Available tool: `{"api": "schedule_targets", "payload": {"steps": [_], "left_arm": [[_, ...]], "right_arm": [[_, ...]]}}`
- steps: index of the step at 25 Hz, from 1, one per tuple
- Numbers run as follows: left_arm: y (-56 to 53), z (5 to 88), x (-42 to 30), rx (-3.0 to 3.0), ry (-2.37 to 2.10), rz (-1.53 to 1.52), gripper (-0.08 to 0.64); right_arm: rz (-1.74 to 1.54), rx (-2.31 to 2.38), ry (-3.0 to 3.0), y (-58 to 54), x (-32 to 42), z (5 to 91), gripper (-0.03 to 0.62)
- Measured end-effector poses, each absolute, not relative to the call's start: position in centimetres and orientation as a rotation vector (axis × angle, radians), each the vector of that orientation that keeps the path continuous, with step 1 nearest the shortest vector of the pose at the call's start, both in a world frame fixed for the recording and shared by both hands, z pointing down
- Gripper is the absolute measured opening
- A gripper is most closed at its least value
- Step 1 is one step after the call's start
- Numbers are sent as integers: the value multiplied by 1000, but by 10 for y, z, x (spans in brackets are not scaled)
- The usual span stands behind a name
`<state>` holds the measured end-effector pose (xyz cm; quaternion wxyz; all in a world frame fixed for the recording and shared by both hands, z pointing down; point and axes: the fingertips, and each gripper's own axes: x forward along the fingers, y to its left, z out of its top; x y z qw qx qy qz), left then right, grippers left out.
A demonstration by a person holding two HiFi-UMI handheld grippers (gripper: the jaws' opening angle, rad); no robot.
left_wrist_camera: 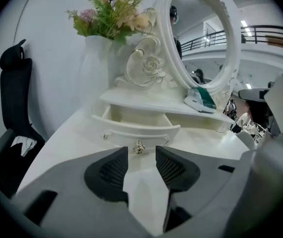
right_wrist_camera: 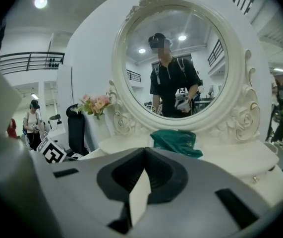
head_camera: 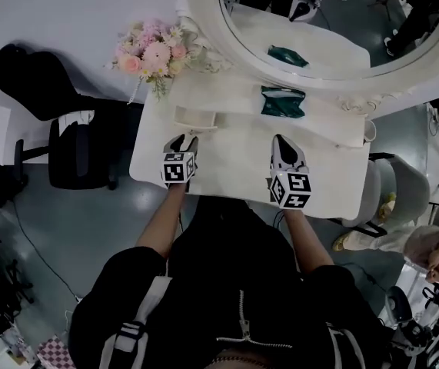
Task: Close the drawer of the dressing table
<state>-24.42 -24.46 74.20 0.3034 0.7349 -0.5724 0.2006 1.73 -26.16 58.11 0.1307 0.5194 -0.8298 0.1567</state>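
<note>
The white dressing table (head_camera: pixel 227 171) has a small drawer (head_camera: pixel 194 118) pulled out at its left, under the raised shelf. In the left gripper view the drawer (left_wrist_camera: pixel 136 125) stands open just ahead, its round metal knob (left_wrist_camera: pixel 139 147) right beyond the jaws. My left gripper (left_wrist_camera: pixel 141 155) is open with nothing between its pads, and it points at the drawer front (head_camera: pixel 182 140). My right gripper (head_camera: pixel 280 140) hovers over the tabletop to the right, its jaws shut and empty (right_wrist_camera: pixel 143 155).
A green packet (head_camera: pixel 283 101) lies on the shelf under the oval mirror (head_camera: pixel 404 56). A vase of pink flowers (head_camera: pixel 154 52) stands at the back left corner. A black office chair (head_camera: pixel 77 152) is left of the table.
</note>
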Motion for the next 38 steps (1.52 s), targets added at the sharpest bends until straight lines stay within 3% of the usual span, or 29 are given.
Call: {"api": "schedule_targets", "payload": {"steps": [11,15,38], "left_arm": [[-258,766,-243,1899,-1488,564,149],[-263,765,-241,1888,-1481,539,97],[-274,745,-243,1936,-1540,513,95]], "right_arm": [[450,1610,-2364,-271,44,573,2],[450,1634,-2355,-273,50,572,2],[444,1644,-2361,-286,54,570,2]]}}
